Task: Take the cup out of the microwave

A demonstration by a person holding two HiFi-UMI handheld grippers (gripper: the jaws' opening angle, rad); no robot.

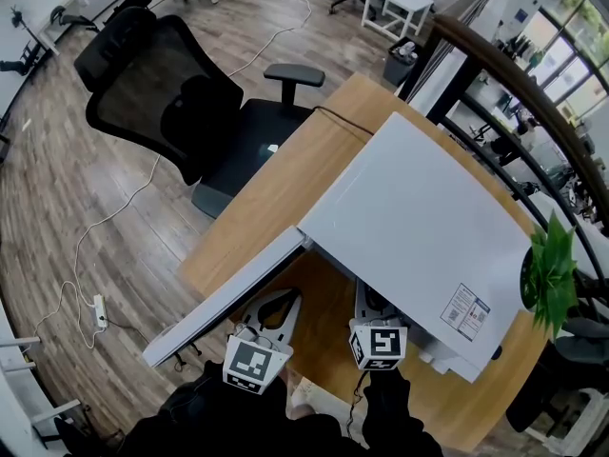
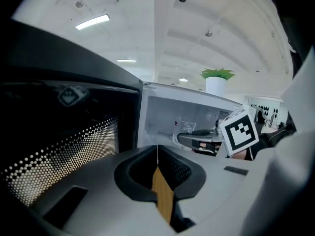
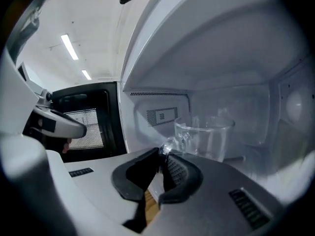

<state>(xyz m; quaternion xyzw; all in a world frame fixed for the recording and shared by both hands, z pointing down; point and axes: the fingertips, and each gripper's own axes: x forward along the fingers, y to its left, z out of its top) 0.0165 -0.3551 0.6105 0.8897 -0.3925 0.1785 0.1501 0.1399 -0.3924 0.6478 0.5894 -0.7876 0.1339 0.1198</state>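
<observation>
Risk: right tongs (image 3: 162, 157) are pinching only the thin handle (image 3: 174, 141) of the glass cup (image 3: 209, 136) at their very tips. The smooth glass could be slipping or swinging, then knocking the microwave (image 3: 221, 43) wall on withdrawal. Cup is standing inside the cavity, just ahead of those tongs. Left tongs (image 2: 157, 154) are sitting closed and empty, near the open door (image 2: 74, 146).
</observation>
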